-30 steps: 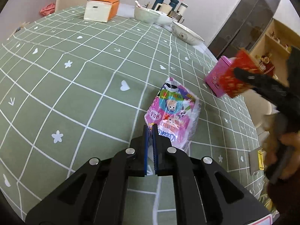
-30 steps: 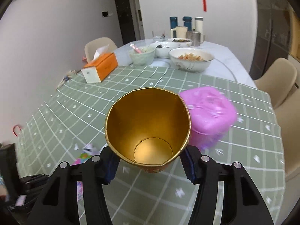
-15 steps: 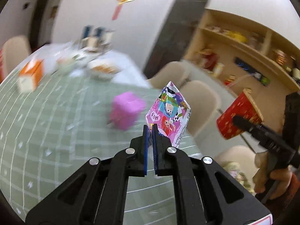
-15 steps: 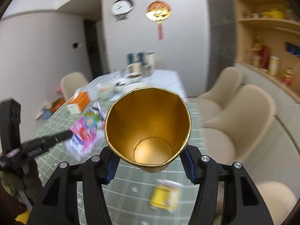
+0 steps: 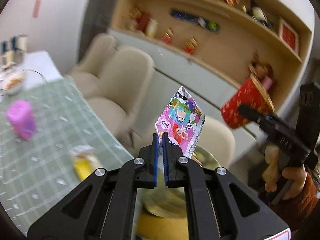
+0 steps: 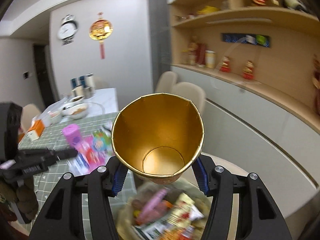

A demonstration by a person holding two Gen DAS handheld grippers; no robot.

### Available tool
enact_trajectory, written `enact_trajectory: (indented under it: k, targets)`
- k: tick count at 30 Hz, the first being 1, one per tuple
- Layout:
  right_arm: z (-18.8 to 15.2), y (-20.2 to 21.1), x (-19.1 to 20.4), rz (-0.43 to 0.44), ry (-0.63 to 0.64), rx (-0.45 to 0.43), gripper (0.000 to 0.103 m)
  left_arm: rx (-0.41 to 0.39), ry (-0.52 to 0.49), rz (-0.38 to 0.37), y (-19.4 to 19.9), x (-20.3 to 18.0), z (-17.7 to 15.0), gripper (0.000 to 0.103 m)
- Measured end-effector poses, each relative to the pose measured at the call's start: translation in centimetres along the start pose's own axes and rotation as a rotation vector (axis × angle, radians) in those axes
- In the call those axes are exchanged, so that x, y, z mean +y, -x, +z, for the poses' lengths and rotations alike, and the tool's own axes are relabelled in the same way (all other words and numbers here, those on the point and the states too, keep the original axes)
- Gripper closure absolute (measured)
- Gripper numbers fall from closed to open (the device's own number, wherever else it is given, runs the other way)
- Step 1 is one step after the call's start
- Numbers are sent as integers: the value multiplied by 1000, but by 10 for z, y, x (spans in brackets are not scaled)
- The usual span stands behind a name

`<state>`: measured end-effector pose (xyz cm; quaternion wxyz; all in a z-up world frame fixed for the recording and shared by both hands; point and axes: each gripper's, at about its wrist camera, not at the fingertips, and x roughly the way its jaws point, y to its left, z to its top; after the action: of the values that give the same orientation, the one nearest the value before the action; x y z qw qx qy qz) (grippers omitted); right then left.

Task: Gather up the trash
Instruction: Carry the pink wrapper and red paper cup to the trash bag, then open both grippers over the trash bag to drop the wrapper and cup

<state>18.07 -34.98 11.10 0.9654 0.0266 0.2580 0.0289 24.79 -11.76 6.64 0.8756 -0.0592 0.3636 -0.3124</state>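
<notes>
My left gripper (image 5: 160,140) is shut on a pink cartoon snack wrapper (image 5: 181,120) and holds it upright in the air past the table edge. The wrapper also shows in the right wrist view (image 6: 94,150). My right gripper (image 6: 160,170) is shut on a red paper cup with a gold inside (image 6: 160,132), open mouth toward the camera; the cup also shows in the left wrist view (image 5: 244,106). Below the cup is a trash bin (image 6: 124,216) holding several wrappers, blurred. It also shows blurred under the left gripper (image 5: 164,204).
The green checked table (image 5: 50,120) is at the left with a pink container (image 5: 21,119) and a yellow wrapper (image 5: 84,164) near its edge. Beige chairs (image 5: 120,76) stand beyond it. A wall shelf unit (image 6: 250,50) is at the right. Bowls (image 6: 77,110) and an orange tissue box (image 6: 37,128) sit farther back.
Both grippers have swung right, off the table and over the trash bin. The left one lifted the wrapper from the table; the right one still carries the cup.
</notes>
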Motion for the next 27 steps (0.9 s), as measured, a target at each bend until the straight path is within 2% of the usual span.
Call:
enact_trajectory:
  k: [5, 9, 12, 14, 17, 20, 24, 27]
  targets:
    - [-25, 17, -36, -44, -76, 9, 48, 194, -52, -70, -69, -38, -22, 99]
    - [-49, 18, -55, -69, -121, 43, 48, 290, -88, -64, -109, -53, -39, 99]
    - [-66, 11, -63, -63, -160, 79, 48, 322, -122, -38, -129, -58, -46, 99]
    - [-75, 5, -66, -44, -185, 106, 48, 321, -109, -21, -134, -56, -46, 94]
    - [-82, -11, -64, -12, -211, 141, 48, 301, -33, -47, -129, -45, -39, 76]
    - [-87, -35, -55, 40, -234, 179, 48, 239, -10, -17, -102, -29, -35, 74]
    - [-97, -69, -34, 111, -251, 238, 48, 146, 13, 62, -49, -5, -40, 66]
    - [-112, -101, -20, 162, -265, 326, 48, 76, 17, 149, -10, 12, -52, 62]
